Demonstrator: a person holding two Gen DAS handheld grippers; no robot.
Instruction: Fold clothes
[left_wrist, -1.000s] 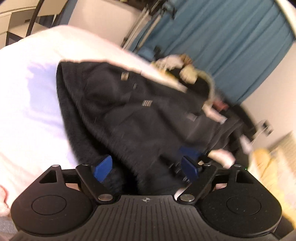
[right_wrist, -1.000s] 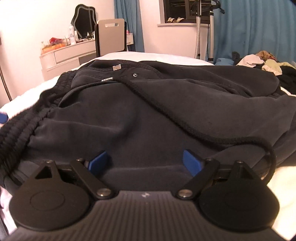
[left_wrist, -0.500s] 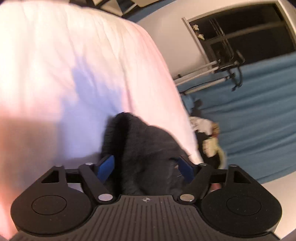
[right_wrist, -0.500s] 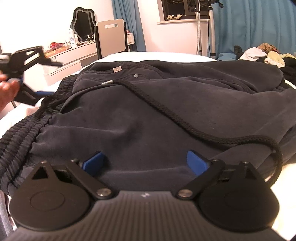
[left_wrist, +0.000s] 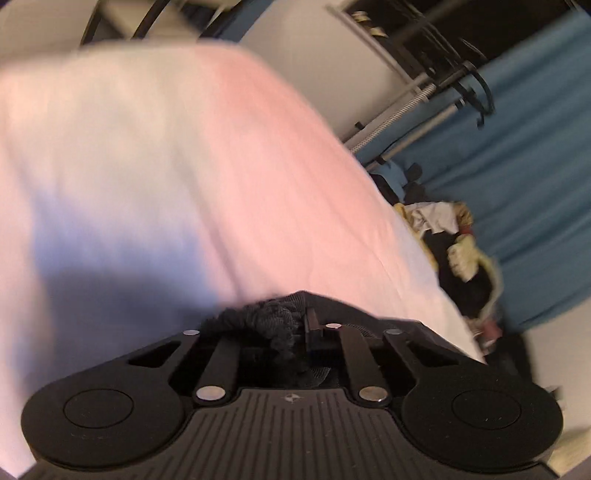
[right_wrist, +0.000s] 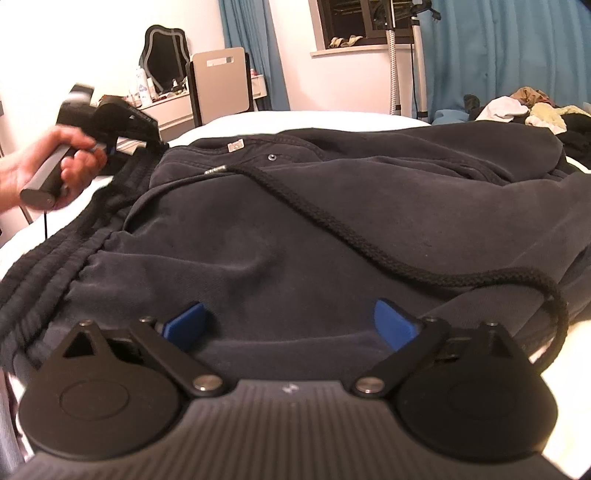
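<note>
Hoodie (right_wrist: 295, 221) on white bed (left_wrist: 184, 166)

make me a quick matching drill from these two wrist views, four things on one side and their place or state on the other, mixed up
Things:
1. left gripper
2. right gripper
3. black braided drawstring cord
4. heap of mixed light and dark clothes

Places or states:
A. jaws wide open, low over the dark navy sweatpants
B. piled at the far right, before the blue curtain
C. jaws shut on the bunched ribbed waistband
D. snakes across the top of the sweatpants

Pairs: 1-C, 2-A, 3-D, 4-B
</note>
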